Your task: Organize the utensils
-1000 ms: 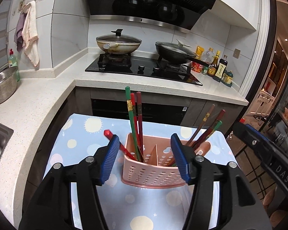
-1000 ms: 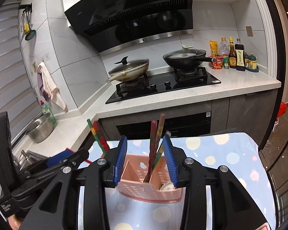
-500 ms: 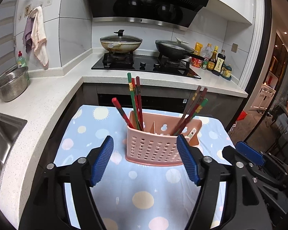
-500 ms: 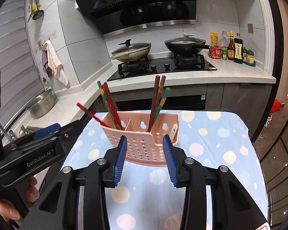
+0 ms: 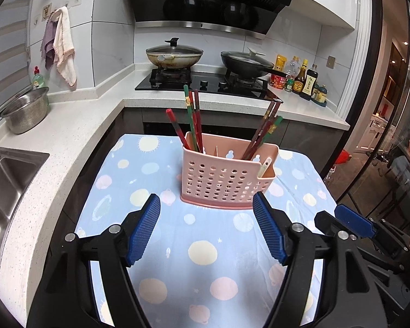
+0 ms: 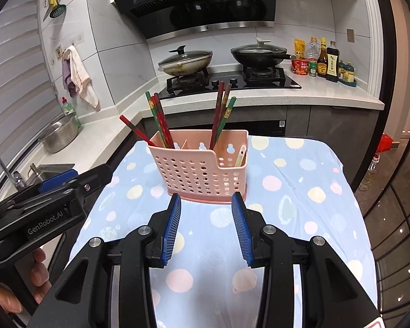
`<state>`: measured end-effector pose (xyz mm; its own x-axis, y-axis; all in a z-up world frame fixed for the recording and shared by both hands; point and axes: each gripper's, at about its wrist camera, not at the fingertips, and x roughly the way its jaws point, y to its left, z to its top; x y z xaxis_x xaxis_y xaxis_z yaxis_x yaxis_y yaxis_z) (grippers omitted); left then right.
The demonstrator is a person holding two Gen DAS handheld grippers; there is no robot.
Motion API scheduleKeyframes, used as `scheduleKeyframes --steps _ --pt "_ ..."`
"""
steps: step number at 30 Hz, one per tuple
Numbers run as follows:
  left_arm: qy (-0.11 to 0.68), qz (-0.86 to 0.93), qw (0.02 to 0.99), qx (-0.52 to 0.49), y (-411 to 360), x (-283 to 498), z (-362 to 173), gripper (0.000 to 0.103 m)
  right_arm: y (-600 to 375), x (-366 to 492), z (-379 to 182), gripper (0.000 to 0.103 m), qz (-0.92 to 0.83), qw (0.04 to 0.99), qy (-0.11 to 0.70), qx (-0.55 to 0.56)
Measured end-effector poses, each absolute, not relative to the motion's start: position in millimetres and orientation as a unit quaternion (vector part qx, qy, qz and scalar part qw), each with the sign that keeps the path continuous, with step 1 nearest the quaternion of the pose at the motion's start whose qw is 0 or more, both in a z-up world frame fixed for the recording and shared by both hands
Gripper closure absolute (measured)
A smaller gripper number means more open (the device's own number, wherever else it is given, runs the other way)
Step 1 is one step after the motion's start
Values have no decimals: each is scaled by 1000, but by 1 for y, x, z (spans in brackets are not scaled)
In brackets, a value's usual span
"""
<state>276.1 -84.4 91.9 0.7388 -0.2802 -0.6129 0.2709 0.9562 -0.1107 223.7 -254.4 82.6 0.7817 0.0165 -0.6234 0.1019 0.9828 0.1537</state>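
A pink perforated utensil holder (image 5: 227, 177) (image 6: 202, 169) stands on a small table covered with a blue spotted cloth (image 5: 155, 191) (image 6: 300, 186). Red and green chopsticks (image 5: 191, 120) (image 6: 157, 120) lean in its left compartment. A second bunch of chopsticks (image 5: 265, 131) (image 6: 221, 117) stands in the middle-right compartment, and a pale spoon handle (image 5: 263, 166) (image 6: 240, 157) pokes out of the low right pocket. My left gripper (image 5: 206, 229) is open, nothing between its blue pads, a short way in front of the holder. My right gripper (image 6: 206, 227) is open too, likewise in front of the holder and holding nothing.
Behind the table runs a white counter (image 5: 76, 125) with a hob, two lidded pans (image 5: 175, 54) (image 5: 246, 60) and sauce bottles (image 5: 303, 82). A steel colander (image 5: 26, 112) and a sink (image 5: 5, 180) are on the left. A person's fingers (image 6: 38, 270) hold the left gripper's handle.
Both grippers have drawn back from the holder, which now stands smaller and farther ahead. The left jaws have widened. The chopsticks stay in the holder.
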Motion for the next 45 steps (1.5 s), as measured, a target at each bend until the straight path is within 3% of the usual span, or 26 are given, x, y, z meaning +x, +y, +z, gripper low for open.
scheduleKeyframes --steps 7,17,26,33,38,40,45 --pt "335 -133 933 6 -82 252 82 35 -256 201 76 65 -37 936 339 89" --pt "333 -104 937 37 -80 217 69 19 -255 172 57 65 -55 929 360 73" --pt "349 -96 931 40 -80 203 55 12 -254 153 52 42 -69 930 355 65" --pt "361 -88 927 42 -80 198 46 9 -252 149 47 18 -63 929 359 66" --pt "370 -88 924 43 -79 197 39 8 -250 148 45 16 -69 929 357 63" --pt "371 -78 924 46 -79 197 37 8 -250 147 44 6 -69 929 358 65" --pt "373 -71 924 49 -77 197 34 8 -247 148 38 7 -65 926 366 64"
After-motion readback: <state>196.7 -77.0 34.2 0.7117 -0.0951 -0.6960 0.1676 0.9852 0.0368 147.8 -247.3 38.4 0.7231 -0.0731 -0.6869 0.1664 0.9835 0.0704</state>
